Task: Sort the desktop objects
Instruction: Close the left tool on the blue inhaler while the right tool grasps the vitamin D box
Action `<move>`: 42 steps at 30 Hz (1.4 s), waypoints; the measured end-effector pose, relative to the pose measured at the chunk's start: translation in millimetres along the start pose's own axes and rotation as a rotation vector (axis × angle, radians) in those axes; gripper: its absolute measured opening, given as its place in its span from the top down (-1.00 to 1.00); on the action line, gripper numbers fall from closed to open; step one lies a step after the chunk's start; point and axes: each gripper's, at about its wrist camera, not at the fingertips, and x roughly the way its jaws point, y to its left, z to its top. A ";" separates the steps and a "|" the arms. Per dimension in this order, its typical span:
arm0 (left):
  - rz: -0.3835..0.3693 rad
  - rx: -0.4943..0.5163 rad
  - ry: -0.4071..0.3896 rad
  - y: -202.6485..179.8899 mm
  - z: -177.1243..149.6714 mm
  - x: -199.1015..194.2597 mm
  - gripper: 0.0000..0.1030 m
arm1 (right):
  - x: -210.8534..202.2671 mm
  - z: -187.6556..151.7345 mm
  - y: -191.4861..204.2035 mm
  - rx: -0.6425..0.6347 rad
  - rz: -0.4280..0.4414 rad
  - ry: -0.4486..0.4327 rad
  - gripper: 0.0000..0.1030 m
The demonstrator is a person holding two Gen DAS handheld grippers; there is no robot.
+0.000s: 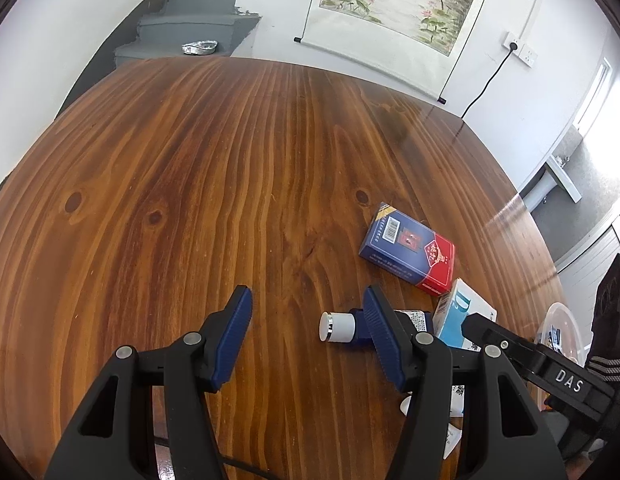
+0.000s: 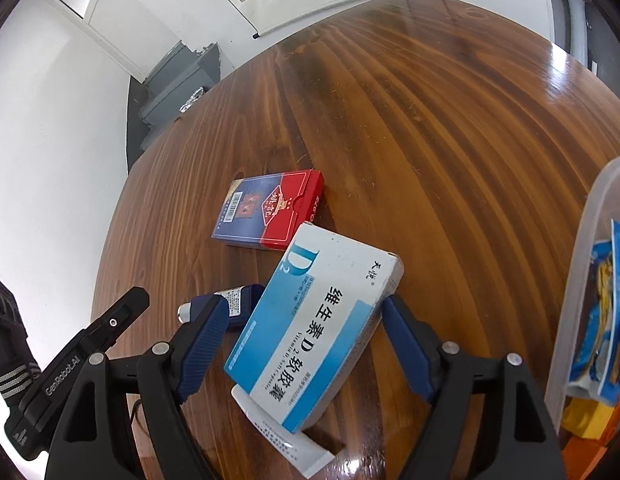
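Wooden table point(image 1: 189, 160) under us: our left gripper point(image 1: 307, 336) gapes empty beside a tube point(image 1: 338, 327); our right gripper point(image 2: 301, 344) straddles a box point(image 2: 314, 328), pads not pressing.

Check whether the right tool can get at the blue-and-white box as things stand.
Probably yes. The right tool is open with the blue-and-white box already between its fingers, nothing lying on top; a small bottle lies close beside its left finger.
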 end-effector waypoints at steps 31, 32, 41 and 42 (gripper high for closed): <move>0.004 0.438 -0.057 -52.4 -20.4 28.1 -0.19 | -0.9 -42.1 5.0 -0.493 -0.250 -0.030 -0.61; 0.005 0.443 -0.051 -53.0 -21.2 30.3 -0.19 | -2.6 -41.3 3.9 -0.483 -0.236 -0.032 -0.61; -0.041 0.553 -0.059 -64.3 -32.6 28.1 -0.19 | -11.0 -37.6 -0.9 -0.450 -0.226 -0.063 -0.61; -0.043 0.562 -0.055 -65.9 -33.6 29.7 -0.19 | -10.3 -37.5 -0.7 -0.450 -0.226 -0.065 -0.61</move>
